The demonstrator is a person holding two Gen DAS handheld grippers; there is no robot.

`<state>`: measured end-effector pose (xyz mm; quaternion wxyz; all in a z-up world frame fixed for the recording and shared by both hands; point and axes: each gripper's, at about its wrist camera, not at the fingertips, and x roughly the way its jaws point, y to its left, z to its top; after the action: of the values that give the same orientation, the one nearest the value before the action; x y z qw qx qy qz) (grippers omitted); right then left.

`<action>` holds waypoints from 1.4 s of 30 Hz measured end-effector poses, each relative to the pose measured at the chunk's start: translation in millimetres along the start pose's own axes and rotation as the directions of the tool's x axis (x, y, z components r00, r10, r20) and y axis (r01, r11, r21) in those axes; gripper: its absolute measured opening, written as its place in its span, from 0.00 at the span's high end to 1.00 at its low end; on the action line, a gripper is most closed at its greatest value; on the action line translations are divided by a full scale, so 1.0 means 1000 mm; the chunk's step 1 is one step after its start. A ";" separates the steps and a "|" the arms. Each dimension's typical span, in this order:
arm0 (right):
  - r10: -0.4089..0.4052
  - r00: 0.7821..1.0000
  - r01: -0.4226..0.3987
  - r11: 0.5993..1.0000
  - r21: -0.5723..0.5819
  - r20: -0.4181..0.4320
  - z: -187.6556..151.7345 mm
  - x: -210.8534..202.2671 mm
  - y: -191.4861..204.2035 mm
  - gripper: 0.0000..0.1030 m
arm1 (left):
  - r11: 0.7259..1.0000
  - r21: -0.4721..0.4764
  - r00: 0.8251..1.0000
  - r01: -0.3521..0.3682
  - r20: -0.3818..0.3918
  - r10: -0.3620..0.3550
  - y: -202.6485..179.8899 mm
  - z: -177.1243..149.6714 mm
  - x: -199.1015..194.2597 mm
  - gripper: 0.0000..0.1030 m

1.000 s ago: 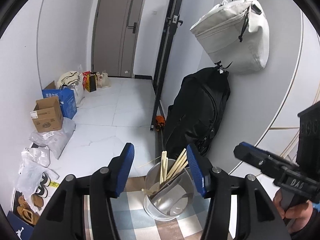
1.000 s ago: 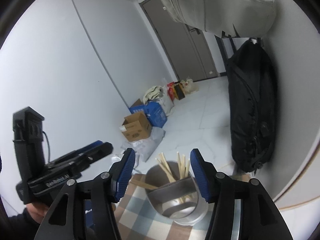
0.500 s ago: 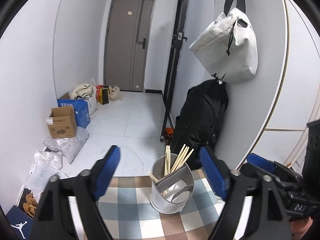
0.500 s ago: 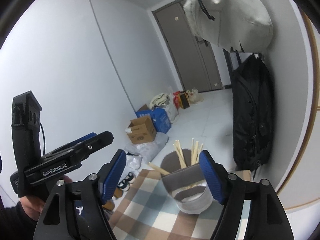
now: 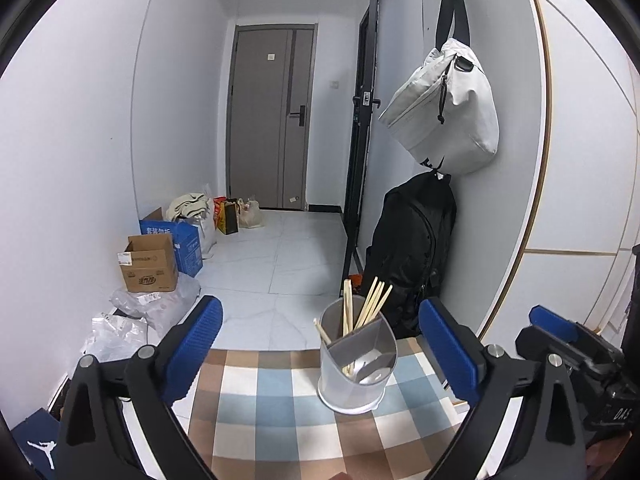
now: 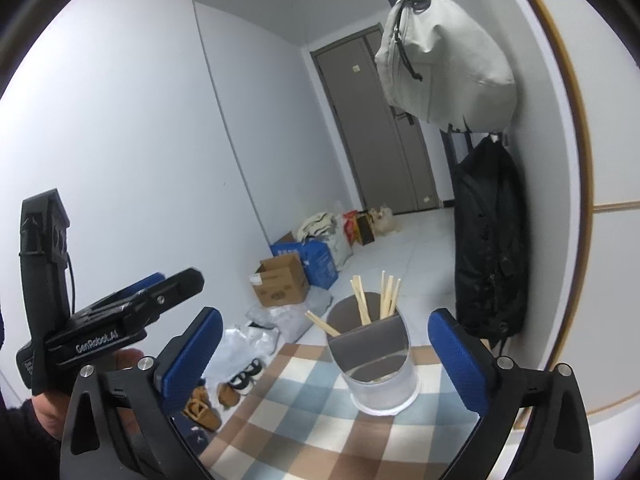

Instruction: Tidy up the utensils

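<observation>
Both tools spreading wide now, nothing between the pads. Left gripper [image 5: 320, 354] opening, empty; right gripper [image 6: 326, 354] opening too, empty as well. Holder [image 5: 357, 364] standing upright on the checked cloth [image 5: 280, 420], near its far edge, free of either tool. Chopsticks [image 5: 366, 306] bunched in the rear compartment, leaning on the divider, probably why they stay up; front compartment looking bare. Framed between the left's pads but beyond their tips; same from the right, slightly right of centre.

Left tool [image 5: 320, 344], right tool [image 6: 325, 344]: jaws opening, nothing between.
</observation>
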<state>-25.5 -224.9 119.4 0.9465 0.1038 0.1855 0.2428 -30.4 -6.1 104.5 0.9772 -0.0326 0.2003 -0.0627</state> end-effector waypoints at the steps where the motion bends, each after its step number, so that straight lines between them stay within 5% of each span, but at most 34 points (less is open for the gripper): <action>1: 0.002 1.000 -0.002 1.000 -0.002 0.006 -0.004 -0.003 0.000 0.00 | 1.000 0.001 1.000 0.001 0.000 -0.001 0.001 -0.003 -0.002 0.06; 22: -0.052 0.998 0.056 0.994 -0.092 0.040 -0.078 -0.005 -0.003 0.00 | 0.994 -0.035 0.994 -0.103 0.028 0.104 0.012 -0.074 0.015 0.06; 42: -0.062 0.998 0.062 0.997 -0.053 0.003 -0.085 0.019 -0.014 0.00 | 0.991 -0.041 0.991 -0.129 -0.044 0.127 0.021 -0.084 0.036 0.06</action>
<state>-38.1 -218.6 32.3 0.9561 0.0731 0.1814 0.2181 -28.7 6.3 11.6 0.9739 -0.0398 0.2235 0.0038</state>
